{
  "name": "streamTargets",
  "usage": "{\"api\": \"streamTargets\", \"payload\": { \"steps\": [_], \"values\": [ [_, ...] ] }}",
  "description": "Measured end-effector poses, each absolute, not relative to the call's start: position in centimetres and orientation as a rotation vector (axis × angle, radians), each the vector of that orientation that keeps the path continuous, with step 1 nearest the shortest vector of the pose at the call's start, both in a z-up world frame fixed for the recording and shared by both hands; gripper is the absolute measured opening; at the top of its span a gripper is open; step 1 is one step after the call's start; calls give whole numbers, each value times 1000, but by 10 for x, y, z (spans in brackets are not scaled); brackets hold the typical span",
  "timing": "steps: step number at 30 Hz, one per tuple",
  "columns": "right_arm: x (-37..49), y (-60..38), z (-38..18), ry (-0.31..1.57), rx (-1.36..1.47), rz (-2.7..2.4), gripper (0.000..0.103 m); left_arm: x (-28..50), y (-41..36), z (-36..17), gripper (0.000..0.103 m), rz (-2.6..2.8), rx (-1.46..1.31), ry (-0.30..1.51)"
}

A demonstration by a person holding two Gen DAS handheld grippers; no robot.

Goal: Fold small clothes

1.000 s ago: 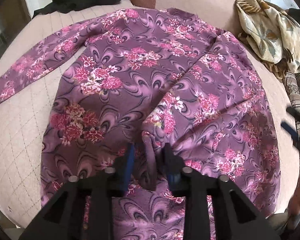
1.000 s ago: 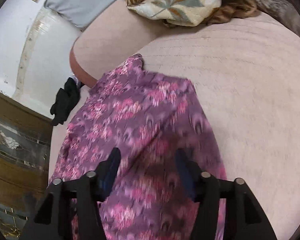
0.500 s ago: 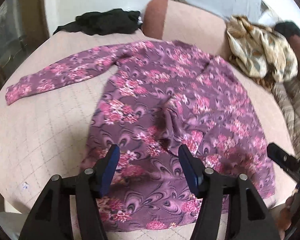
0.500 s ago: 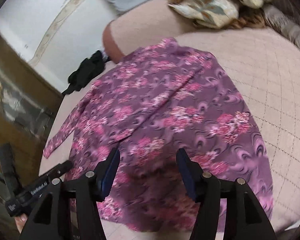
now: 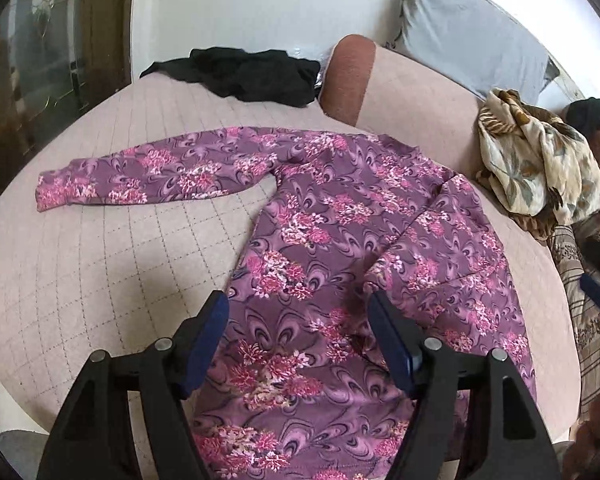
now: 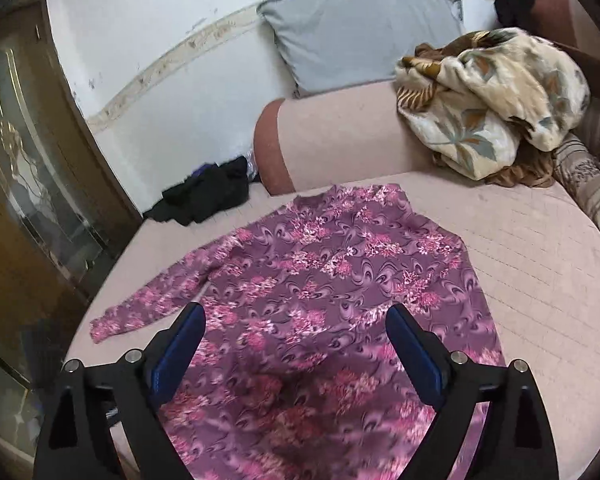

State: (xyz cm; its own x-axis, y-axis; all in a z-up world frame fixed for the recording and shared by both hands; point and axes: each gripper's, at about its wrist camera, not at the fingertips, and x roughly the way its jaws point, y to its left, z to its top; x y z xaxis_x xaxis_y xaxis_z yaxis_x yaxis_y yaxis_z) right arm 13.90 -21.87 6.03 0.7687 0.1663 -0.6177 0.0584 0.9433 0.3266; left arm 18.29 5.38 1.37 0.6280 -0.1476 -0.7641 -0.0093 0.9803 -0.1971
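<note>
Pink quilted sofa seat [image 5: 100,264] bearing the purple floral top [image 5: 340,240], spread flat with one sleeve [image 5: 140,176] outstretched and the other folded across its body. Left gripper [image 5: 296,320] and right gripper [image 6: 296,332] hover above, jaws opening, nothing between them. Risk: the folded sleeve may slip when the outstretched one is folded. The hem is cut off.

pink quilted bed [image 5: 100,264] under a flat purple floral top [image 5: 340,232], black garment [image 5: 252,76], perhaps a floral blanket [image 5: 540,168]
</note>
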Motion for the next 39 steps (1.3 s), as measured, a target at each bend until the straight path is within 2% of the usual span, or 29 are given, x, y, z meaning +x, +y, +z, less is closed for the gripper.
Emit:
{"api": "streamTargets", "payload": {
  "steps": [9,17,24,32,39],
  "values": [
    [183,-244,-36,869,488,64,94,201,52,-4,71,-55,-214,935],
    [188,-247,-37,884,517,88,94,207,58,-18,71,-54,-267,988],
    [182,-246,-39,901,531,103,94,214,73,-8,71,-67,-354,1023],
    [180,-238,-27,874,536,177,92,253,154,-1,71,80,-552,1065],
    [189,-227,-35,905,529,228,86,283,263,-29,71,341,-770,1089]
  ]
}}
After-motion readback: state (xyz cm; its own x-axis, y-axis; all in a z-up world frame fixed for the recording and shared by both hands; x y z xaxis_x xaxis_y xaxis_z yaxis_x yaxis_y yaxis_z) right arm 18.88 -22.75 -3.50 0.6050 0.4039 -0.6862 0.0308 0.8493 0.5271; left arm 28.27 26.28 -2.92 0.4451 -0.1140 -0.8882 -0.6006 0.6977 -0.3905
